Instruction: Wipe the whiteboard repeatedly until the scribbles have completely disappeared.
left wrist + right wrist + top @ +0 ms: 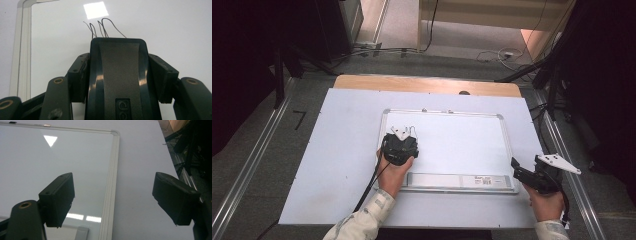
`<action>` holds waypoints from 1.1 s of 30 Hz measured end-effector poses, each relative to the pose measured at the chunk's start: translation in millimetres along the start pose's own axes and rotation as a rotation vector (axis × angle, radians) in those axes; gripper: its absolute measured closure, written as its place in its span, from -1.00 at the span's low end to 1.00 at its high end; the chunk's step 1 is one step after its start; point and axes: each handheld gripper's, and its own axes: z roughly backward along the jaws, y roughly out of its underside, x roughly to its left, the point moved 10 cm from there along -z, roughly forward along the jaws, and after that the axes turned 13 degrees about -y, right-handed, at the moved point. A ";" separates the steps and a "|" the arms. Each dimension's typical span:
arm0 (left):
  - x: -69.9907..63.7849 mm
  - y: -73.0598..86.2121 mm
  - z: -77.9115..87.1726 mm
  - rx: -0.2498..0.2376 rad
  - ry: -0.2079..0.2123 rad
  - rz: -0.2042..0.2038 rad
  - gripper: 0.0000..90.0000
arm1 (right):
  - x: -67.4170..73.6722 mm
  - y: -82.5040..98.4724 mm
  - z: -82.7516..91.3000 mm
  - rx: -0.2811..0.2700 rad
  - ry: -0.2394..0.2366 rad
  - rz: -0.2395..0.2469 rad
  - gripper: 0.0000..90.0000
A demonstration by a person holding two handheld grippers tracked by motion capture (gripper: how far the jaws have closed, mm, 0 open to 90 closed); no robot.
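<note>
Here the whiteboard (462,145) lies flat on the pale sheet covering the table (427,84), and everything else sits in relation to it. Over the whiteboard's left part, the left gripper (400,134) is clamped on a black eraser (120,75), its two pads pressing the eraser's sides in the left gripper view. The eraser rests against the white writing surface, and just beyond its far edge a few thin dark pen strokes (103,27) loop across the whiteboard. The left hand (393,172) comes in over the whiteboard's near frame, close to its left corner, just beside the grey tray strip (447,181) that runs along that near edge. The right gripper (515,164) sits off the whiteboard's near right corner, held by the right hand (546,202). Its jaws stand wide apart with nothing between them; the right gripper view looks between them at the whiteboard's right frame edge (110,187).
</note>
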 end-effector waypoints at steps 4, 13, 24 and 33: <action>-8.0 -2.4 -1.4 -0.003 0.010 -0.008 -0.09 | 1.6 -0.6 -1.6 0.003 -0.004 0.005 -0.63; -16.0 -11.3 -10.2 -0.005 0.025 -0.008 -0.09 | 1.7 -1.2 -2.5 0.002 -0.006 0.005 -0.63; -5.6 -24.1 -25.6 -0.003 0.028 0.014 -0.09 | -0.7 -0.5 -0.3 -0.002 -0.003 -0.002 -0.63; 5.2 -31.8 -35.5 -0.004 0.022 0.026 -0.10 | -1.7 0.0 0.3 -0.003 0.000 -0.006 -0.63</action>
